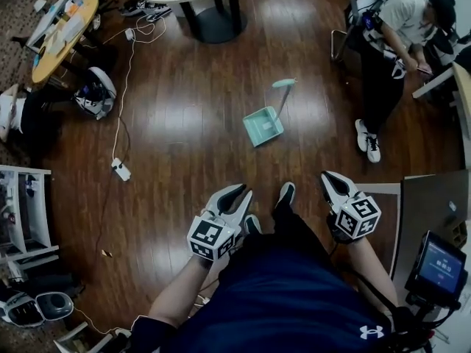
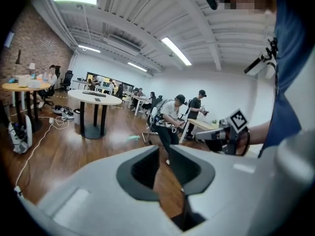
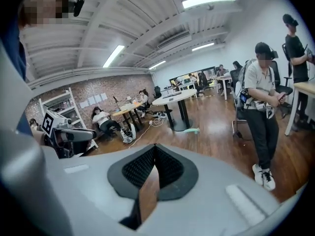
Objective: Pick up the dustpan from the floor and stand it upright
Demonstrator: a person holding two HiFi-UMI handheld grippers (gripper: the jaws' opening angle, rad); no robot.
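Head view: mint-green plastic long-handled dustpan [image 1: 263, 126] rests on dark wooden floor [image 1: 184, 109], well ahead of left gripper [image 1: 237, 195] and right gripper [image 1: 331, 179]; both sets of fingers clenched, empty

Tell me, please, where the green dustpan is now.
In the head view the dustpan is on the wooden floor, right of centre, below the round table's base and left of a standing person's white shoes.
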